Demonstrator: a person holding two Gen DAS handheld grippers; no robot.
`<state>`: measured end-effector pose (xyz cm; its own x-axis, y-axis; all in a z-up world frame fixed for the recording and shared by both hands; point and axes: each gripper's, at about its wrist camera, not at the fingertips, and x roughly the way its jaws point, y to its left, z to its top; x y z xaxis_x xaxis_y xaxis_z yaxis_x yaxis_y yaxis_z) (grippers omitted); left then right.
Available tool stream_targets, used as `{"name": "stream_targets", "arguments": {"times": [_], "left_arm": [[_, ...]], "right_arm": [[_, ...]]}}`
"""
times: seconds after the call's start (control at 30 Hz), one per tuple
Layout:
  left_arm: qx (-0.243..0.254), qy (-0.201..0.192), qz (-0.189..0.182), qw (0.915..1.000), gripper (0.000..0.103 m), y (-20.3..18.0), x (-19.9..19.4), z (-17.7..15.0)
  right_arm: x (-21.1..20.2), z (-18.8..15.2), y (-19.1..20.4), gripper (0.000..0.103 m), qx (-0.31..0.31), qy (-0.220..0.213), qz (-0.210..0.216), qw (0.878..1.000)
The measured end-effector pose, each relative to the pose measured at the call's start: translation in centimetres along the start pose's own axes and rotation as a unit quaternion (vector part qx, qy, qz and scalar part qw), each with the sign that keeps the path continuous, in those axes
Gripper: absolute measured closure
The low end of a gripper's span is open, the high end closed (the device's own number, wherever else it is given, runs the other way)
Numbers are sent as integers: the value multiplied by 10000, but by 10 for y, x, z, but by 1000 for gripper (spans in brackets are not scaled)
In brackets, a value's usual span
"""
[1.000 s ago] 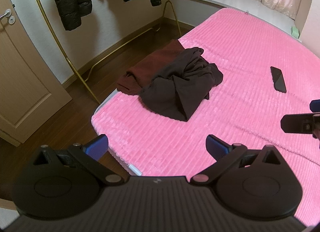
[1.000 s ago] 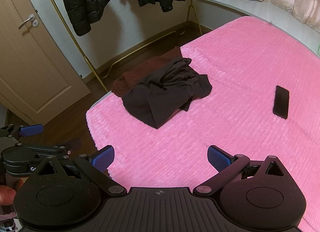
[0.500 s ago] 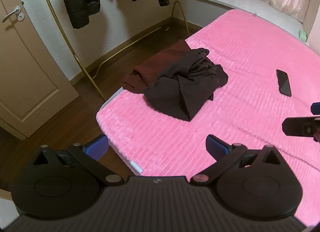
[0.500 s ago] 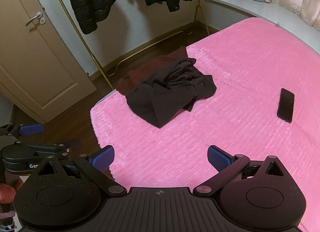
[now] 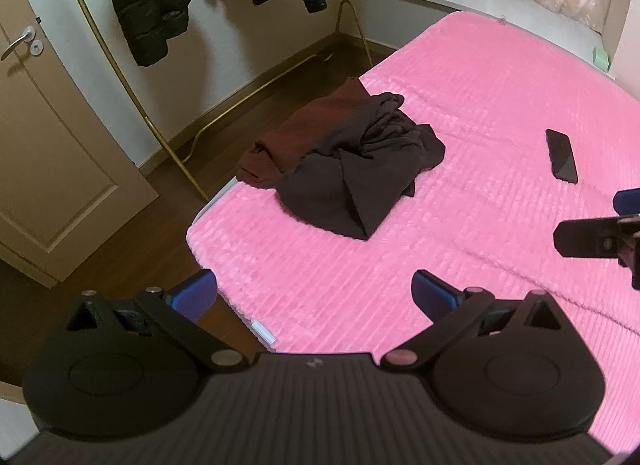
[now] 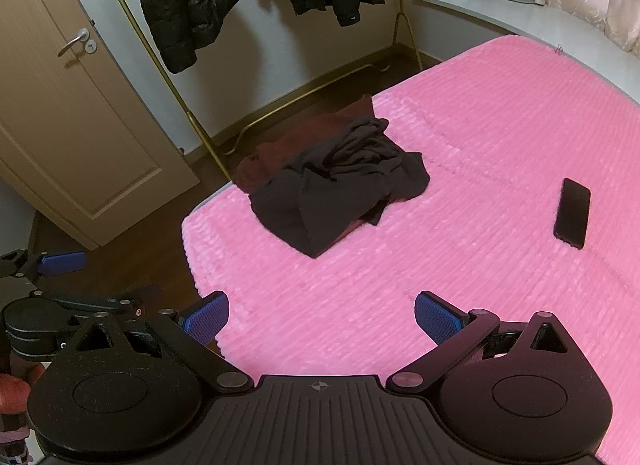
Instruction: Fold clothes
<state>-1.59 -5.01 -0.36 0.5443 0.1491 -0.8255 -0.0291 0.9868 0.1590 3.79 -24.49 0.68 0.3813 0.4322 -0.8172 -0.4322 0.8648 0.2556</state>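
A crumpled dark brown garment (image 5: 360, 177) (image 6: 340, 189) lies heaped on the pink bed (image 5: 460, 105) (image 6: 480, 125) near its corner. Under it, on the side toward the wall, sits a maroon garment (image 5: 304, 133) (image 6: 272, 161). My left gripper (image 5: 314, 295) hovers open over the bed's near edge, well short of the pile, with nothing between its blue pads. Further right, my right gripper (image 6: 322, 315) also stands open and empty above the bedspread. Each gripper shows at the edge of the other's view: the right one (image 5: 600, 233), the left one (image 6: 52, 289).
A black phone (image 5: 562, 155) (image 6: 572, 219) lies on the bed to the right of the pile. Black puffer jackets (image 5: 152, 1) (image 6: 188, 1) hang on a gold rack by the wall. A beige door (image 6: 72, 113) and dark wooden floor (image 5: 120, 233) lie left of the bed.
Both grippers have drawn slightly back and swung left, so the clothes pile and phone sit further right in the views. Both stayed open; the clothes have not moved.
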Motion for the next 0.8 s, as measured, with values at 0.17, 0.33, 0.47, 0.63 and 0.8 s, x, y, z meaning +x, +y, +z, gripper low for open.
{"name": "stream_targets", "arguments": {"times": [0.17,0.33,0.47,0.63,0.8], "left_arm": [[55,23,-5,10000,1,-10,0,3],[63,0,-8,10000,1,-18,0,6],[34,22,8,10000,1,-21,1,4],[33,60,-97,9999,1,-21,7,1],[324,77,-103,9994,2,-11,33,3]], "right_arm": [[-3,1,-7,2,-12,-12,-1,10000],[-6,1,-14,2,-42,-30,-19,10000],[-7,1,-19,2,-108,-13,-23,9999],[5,-2,-23,2,-183,85,-41,9998],[28,4,-23,2,-323,180,-70,9993]]}}
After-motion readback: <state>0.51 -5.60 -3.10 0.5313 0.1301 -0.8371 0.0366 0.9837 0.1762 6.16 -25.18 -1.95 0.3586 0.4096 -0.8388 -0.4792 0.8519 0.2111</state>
